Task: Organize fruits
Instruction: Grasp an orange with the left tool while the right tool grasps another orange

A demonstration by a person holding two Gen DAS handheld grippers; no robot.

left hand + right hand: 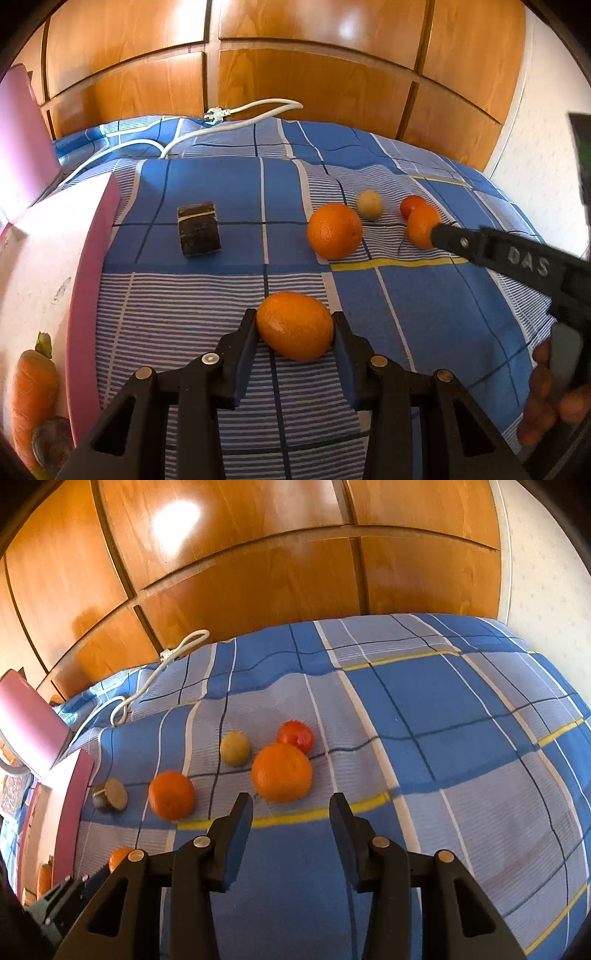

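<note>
Background: a wall of glossy wooden cupboard doors (295, 74) behind a bed spread with a blue checked cover (424, 314), on which a white power cable (236, 114) trails at the far edge.

Far left: a pink-walled box (88, 295) stands on the bed; a carrot (31, 398) lies inside at its near end. Just right of the box sits a dark, round-edged block (197, 230) of uncertain kind.

Centre, near: the left tool (295, 326) has its pads closed against both sides of a small orange fruit (295, 325), whose long axis runs across the gap between the fingers. The box lies to this tool's left, close by, so the left hand is probably the one that will carry fruit to it.

Centre, farther: a large orange (334, 230), then a yellowish round fruit (369, 205) beyond it.

Right: a mandarin-like orange fruit (282, 771) with a red tomato-like fruit (295, 736) touching its far side. The right tool (291, 808) stands partly open and empty, fingers on either side of the line to this orange fruit, which lies straight ahead and just beyond the tips. The gap looks barely wider than the fruit, and a short forward reach seems needed before closing. In the left wrist view one finger tip overlaps that fruit; contact cannot be told.
</note>
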